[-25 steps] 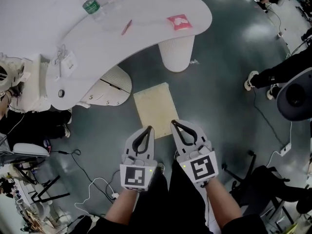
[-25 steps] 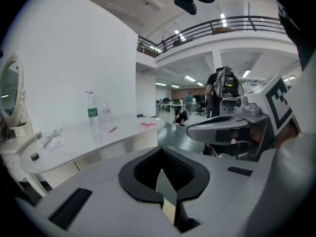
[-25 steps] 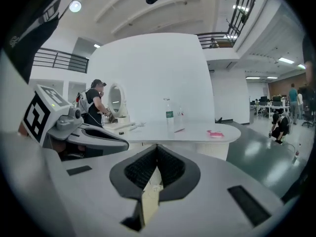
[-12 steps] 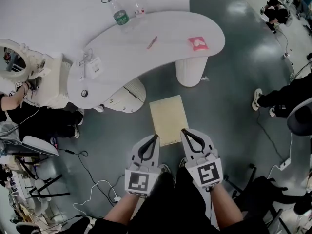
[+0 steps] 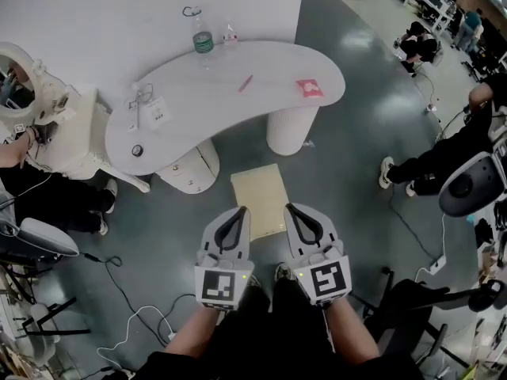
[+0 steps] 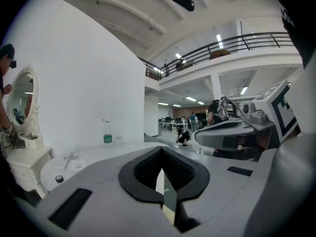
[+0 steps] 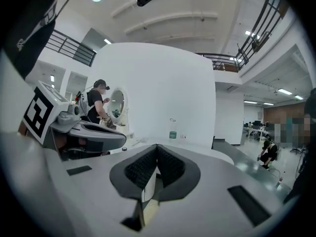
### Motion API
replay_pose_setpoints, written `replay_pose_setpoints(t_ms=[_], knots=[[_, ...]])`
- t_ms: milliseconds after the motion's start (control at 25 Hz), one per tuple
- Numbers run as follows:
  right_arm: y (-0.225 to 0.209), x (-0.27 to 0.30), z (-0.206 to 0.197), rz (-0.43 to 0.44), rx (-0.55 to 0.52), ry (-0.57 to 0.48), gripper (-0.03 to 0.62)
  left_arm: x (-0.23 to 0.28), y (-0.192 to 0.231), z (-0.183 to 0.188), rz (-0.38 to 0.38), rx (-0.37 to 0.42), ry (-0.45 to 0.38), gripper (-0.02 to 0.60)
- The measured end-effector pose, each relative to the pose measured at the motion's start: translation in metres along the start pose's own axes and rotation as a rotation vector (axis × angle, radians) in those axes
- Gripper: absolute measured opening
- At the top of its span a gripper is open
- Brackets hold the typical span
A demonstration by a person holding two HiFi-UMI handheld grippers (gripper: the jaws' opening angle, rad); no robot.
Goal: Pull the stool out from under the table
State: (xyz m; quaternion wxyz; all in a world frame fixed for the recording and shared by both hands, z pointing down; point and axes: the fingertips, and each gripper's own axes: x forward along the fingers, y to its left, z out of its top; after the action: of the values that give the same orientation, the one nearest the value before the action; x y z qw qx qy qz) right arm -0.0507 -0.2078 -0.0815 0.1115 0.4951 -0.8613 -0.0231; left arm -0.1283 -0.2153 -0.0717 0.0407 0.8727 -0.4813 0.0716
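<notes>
The left gripper (image 5: 239, 210) and right gripper (image 5: 290, 207) are held side by side, both jaws clenched on nothing. The pale yellow stool (image 5: 260, 200) stands on the floor (image 5: 356, 157) just ahead of the jaws, its near edge between the two tips, clear of the white tabletop (image 5: 198, 93) beyond. Farther ahead on the tabletop are a bottle (image 5: 202, 39), its green label too small to read, and a pink packet (image 5: 309, 88).
</notes>
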Motion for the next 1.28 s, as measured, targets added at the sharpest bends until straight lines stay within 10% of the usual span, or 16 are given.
replay_pose_setpoints(t_ms=[1280], knots=[[0.011, -0.08, 0.012, 0.033, -0.025, -0.012, 0.006, -0.034, -0.087, 0.03, -0.028, 0.036, -0.062, 0.005]])
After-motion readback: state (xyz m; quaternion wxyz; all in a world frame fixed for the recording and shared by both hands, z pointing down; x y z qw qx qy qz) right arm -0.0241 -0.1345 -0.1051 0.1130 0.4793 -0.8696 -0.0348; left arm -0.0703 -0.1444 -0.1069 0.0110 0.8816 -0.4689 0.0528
